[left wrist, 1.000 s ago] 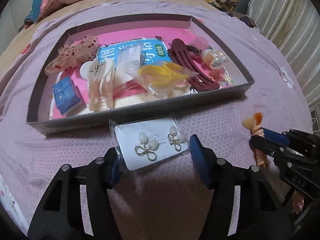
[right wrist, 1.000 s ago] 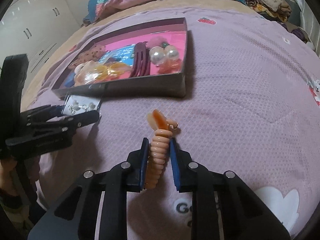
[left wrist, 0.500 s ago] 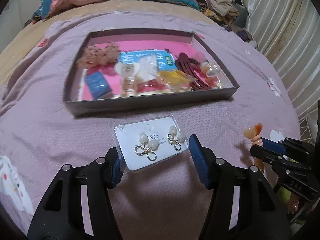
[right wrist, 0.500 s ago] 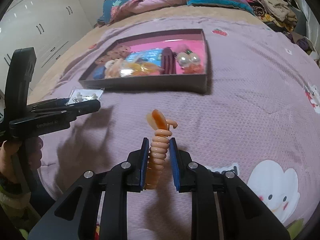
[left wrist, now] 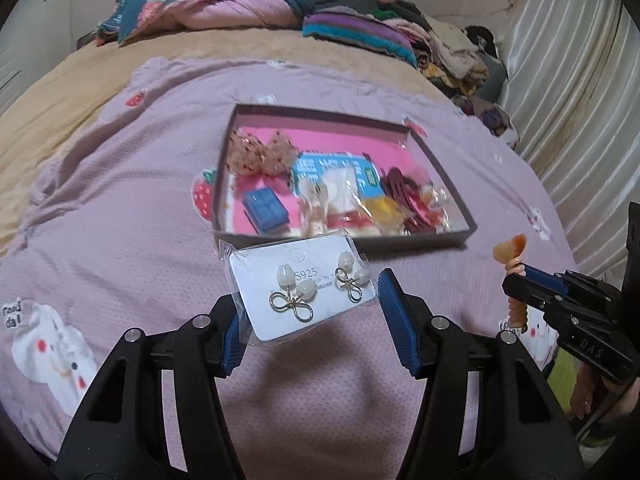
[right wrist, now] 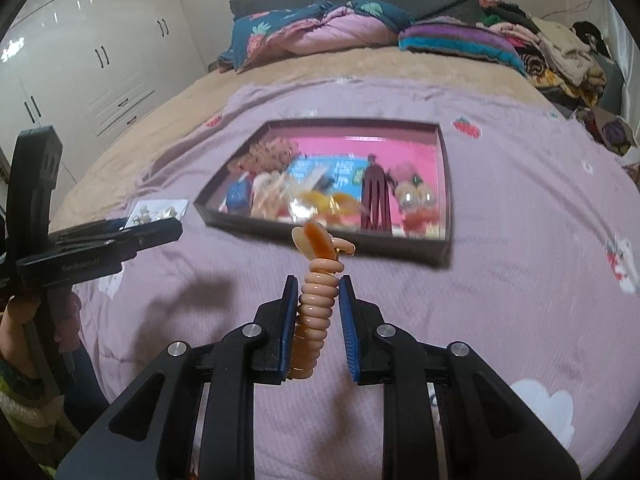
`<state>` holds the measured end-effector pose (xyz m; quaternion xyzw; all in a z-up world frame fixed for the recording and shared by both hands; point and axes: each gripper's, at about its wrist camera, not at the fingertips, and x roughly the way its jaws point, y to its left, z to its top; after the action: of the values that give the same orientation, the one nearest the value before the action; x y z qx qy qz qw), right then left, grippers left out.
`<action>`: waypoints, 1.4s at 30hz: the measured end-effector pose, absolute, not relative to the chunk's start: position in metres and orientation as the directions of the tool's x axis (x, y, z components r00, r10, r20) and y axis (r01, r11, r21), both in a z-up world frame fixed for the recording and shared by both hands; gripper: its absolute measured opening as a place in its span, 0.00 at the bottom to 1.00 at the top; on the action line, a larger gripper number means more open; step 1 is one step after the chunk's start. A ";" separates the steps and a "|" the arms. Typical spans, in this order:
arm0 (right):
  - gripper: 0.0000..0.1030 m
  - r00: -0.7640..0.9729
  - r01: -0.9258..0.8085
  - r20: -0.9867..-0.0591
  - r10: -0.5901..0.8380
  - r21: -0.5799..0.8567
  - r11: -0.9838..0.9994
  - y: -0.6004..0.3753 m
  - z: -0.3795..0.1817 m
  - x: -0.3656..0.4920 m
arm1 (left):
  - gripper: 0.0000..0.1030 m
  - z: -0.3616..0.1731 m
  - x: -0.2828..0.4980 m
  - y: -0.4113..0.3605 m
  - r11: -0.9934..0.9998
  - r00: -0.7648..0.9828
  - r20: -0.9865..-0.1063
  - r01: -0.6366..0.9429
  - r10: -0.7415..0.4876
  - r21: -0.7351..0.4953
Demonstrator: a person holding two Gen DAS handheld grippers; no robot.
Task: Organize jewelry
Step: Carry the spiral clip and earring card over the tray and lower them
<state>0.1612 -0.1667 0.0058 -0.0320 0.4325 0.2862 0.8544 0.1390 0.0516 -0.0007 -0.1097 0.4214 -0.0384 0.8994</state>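
Rising off bedspread [left wrist: 120, 208]: left gripper [left wrist: 308, 304] still clamps earring card [left wrist: 302, 288], right gripper [right wrist: 318, 300] coil hair tie [right wrist: 316, 300]; tray [left wrist: 460, 236] farther.

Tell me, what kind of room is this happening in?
Most likely a bedroom in a home. The work is done on a bed spread with a purple cartoon-print blanket, bundled quilts lie by the dark headboard, and white wardrobe doors line the wall.
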 end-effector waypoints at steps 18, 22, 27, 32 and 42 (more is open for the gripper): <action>0.20 0.580 -0.513 -0.674 0.457 0.133 0.848 -0.153 0.063 0.202 | 0.49 0.043 0.170 0.058 0.976 0.707 -0.691 -0.006 -0.151 -0.220; 0.20 0.594 -0.504 -0.666 0.452 0.130 0.854 -0.151 0.067 0.214 | 0.49 0.049 0.182 0.054 0.977 0.713 -0.684 0.008 -0.155 -0.213; 0.19 0.604 -0.481 -0.664 0.442 0.139 0.866 -0.153 0.065 0.231 | 0.49 0.054 0.201 0.051 0.980 0.715 -0.682 0.021 -0.153 -0.197; 0.19 0.602 -0.450 -0.676 0.425 0.153 0.880 -0.157 0.056 0.249 | 0.49 0.051 0.221 0.051 0.981 0.707 -0.690 0.023 -0.153 -0.194; 0.20 0.568 -0.428 -0.724 0.391 0.146 0.892 -0.154 0.026 0.275 | 0.49 0.028 0.242 0.050 0.981 0.688 -0.710 0.012 -0.150 -0.195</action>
<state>0.2747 -0.1536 0.0256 -0.0230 0.4030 0.2313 0.8852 0.2418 0.0498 0.0275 -0.0875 0.3925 -0.0442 0.9145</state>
